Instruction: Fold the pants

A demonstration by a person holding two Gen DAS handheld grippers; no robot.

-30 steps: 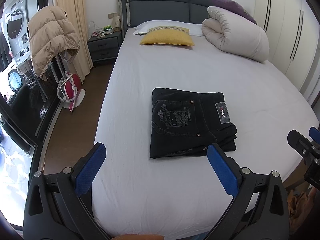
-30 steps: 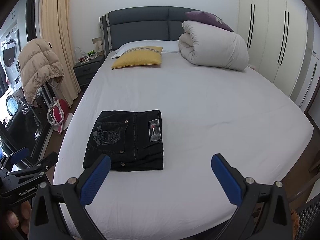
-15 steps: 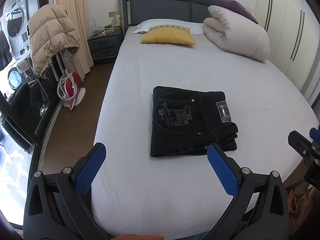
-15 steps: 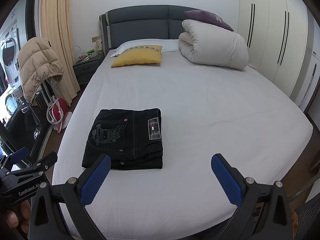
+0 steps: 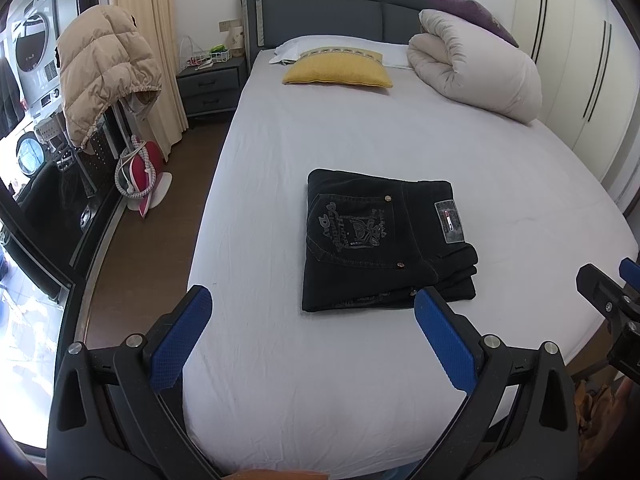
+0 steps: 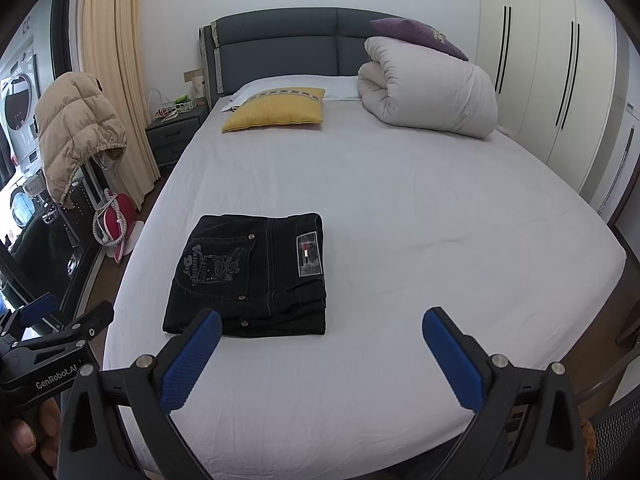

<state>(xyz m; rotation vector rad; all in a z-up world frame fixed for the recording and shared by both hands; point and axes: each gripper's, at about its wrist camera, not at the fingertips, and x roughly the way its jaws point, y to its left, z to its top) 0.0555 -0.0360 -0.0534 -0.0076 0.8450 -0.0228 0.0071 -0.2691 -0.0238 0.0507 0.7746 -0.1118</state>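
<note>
Black jeans [image 5: 380, 240] [image 6: 252, 276] lie folded into a compact rectangle on the white bed [image 5: 360, 128] [image 6: 400, 200], back pocket and label patch facing up. My left gripper [image 5: 314, 320] hovers open above the sheet at the bed's near end, short of the jeans, holding nothing. My right gripper [image 6: 322, 338] is also open and empty, just to the right of the jeans' near edge. The other gripper shows at the edge of each view: the right one [image 5: 608, 300], and the left one [image 6: 56, 344] held by a hand.
A yellow pillow [image 5: 338, 74] and a rolled white duvet [image 5: 476, 76] lie at the head of the bed. A nightstand [image 5: 210, 86], a beige puffer jacket [image 5: 100, 72] on a rack and a red item [image 5: 142, 178] stand left. Wardrobe doors [image 6: 560, 80] line the right.
Both grippers have drawn back and risen slightly, so the jeans sit a little farther off. The jeans have not moved.
</note>
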